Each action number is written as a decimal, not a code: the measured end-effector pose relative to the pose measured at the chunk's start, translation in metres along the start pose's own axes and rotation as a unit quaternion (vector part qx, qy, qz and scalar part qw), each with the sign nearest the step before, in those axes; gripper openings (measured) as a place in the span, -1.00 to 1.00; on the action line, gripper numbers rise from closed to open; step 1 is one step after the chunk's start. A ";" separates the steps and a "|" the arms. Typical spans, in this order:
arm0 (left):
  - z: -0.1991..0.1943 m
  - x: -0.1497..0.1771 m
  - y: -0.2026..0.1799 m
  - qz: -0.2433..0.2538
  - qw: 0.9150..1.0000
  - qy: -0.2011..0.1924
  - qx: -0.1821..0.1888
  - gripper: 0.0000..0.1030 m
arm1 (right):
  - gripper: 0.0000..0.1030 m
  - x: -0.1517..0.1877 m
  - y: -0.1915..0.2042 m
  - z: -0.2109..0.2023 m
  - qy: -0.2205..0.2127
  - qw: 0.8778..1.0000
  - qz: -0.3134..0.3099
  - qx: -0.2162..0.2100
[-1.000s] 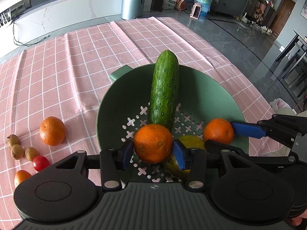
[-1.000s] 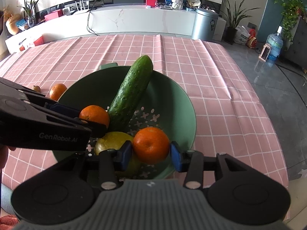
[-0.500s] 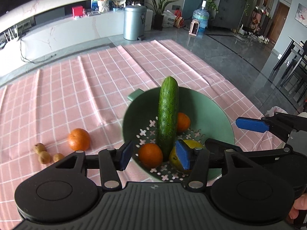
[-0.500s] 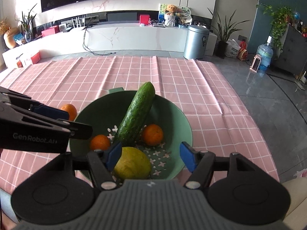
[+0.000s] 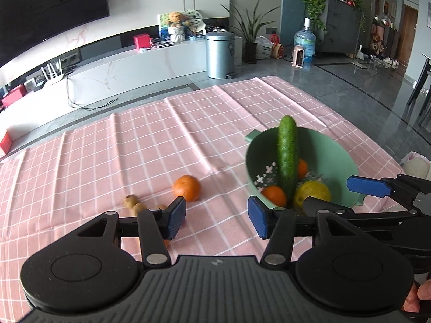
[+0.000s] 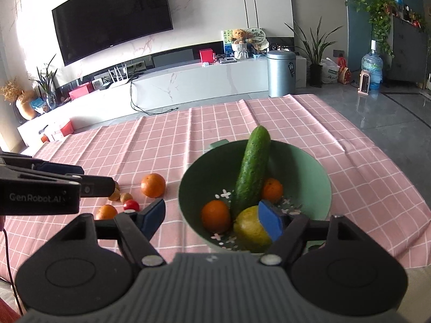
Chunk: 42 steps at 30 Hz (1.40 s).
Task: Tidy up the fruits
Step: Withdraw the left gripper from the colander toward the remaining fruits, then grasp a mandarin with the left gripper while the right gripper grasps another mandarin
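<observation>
Left gripper (image 5: 216,219): jaws apart, nothing between them, only pink cloth showing in the gap; aimed at the loose fruit, not the bowl
Right gripper (image 6: 212,219): jaws opening and already wide, empty; the right pad overlaps the yellow fruit (image 6: 249,228) in view, though contact can't be judged
Just past the left jaws: small brown fruits (image 5: 133,204) on the tabletop (image 5: 107,161) by the left pad; a cherry tomato (image 6: 131,205) and a small orange one (image 6: 106,212) sit beside them
A little further: loose orange (image 5: 186,188), ahead and slightly left of the left jaws
Right of the left jaws: green colander (image 5: 342,161) holding cucumber (image 5: 287,158), two oranges and the yellow fruit
Step in hand: between loads, I'd say; both hands free
Next move: probably lower the left jaws around the loose orange, close, carry it to the colander
</observation>
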<state>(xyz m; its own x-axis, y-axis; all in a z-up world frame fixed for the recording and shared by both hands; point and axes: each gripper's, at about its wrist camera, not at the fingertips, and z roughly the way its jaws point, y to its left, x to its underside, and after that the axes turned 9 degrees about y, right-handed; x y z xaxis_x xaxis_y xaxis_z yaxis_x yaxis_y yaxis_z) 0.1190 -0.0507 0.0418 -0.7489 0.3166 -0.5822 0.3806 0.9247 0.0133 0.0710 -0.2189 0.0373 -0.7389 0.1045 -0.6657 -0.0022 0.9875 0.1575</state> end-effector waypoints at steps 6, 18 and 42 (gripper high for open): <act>0.000 0.017 0.031 -0.034 0.999 0.012 0.011 0.21 | 0.41 0.010 0.028 0.003 -0.003 1.000 -0.016 -0.017; 0.022 0.048 0.082 -0.108 0.992 0.039 0.041 0.11 | 0.40 0.022 0.070 0.027 -0.007 0.997 -0.071 -0.040; 0.106 0.044 0.114 -0.177 0.980 0.071 0.057 0.27 | -0.27 0.002 0.103 0.119 0.058 0.985 -0.162 -0.014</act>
<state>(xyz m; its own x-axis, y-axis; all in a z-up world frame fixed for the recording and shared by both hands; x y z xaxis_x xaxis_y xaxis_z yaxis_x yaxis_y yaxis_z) 0.1872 0.0461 -0.0684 -0.9097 0.0147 -0.4151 0.1356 0.9551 -0.2635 0.1495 -0.1035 -0.0341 -0.7683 -0.2304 -0.5971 -0.2668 0.9633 -0.0283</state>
